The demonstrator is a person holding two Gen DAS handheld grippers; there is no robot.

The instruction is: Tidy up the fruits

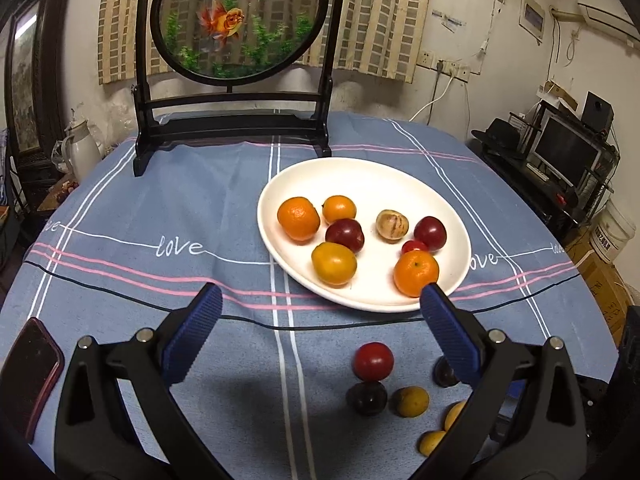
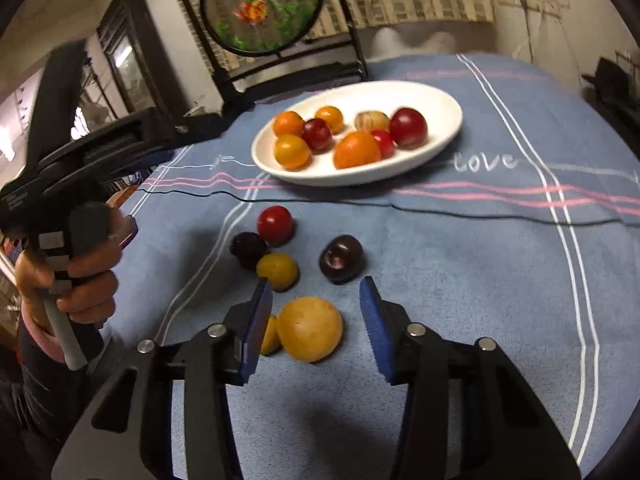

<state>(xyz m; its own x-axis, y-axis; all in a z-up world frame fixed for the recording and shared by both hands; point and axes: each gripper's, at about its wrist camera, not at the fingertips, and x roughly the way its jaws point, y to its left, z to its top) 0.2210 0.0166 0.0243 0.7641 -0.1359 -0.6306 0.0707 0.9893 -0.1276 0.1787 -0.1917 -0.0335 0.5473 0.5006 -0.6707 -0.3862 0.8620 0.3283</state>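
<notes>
Sitting between the blue pads of the right gripper [image 2: 316, 292] is a round yellow fruit [image 2: 310, 329], matte and slightly speckled, resting on the blue tablecloth [image 2: 460, 280]; the jaws stand apart on either side of it and visible gaps remain, so it is straddled rather than clasped. A smaller yellow fruit [image 2: 270, 335] touches its left side, half hidden behind the left pad. Just beyond lie another yellow fruit [image 2: 277, 270], a dark plum [image 2: 341, 259] with its stem hollow facing the camera, a blackish plum [image 2: 248, 249] and a red tomato [image 2: 275, 225], the last three clustered and touching. Farther back a white plate [image 2: 440, 108] holds oranges, red plums, a small tomato and a pale striped fruit. The left gripper [image 1: 320, 300] hangs with its jaws spread wide and nothing between them, above the cloth near the plate's front rim; the person's left hand [image 2: 80, 276] grips its handle. A phone [image 1: 30, 376] lies at the table's left edge, and a goldfish screen [image 1: 240, 20] on a black stand rises behind the plate.
</notes>
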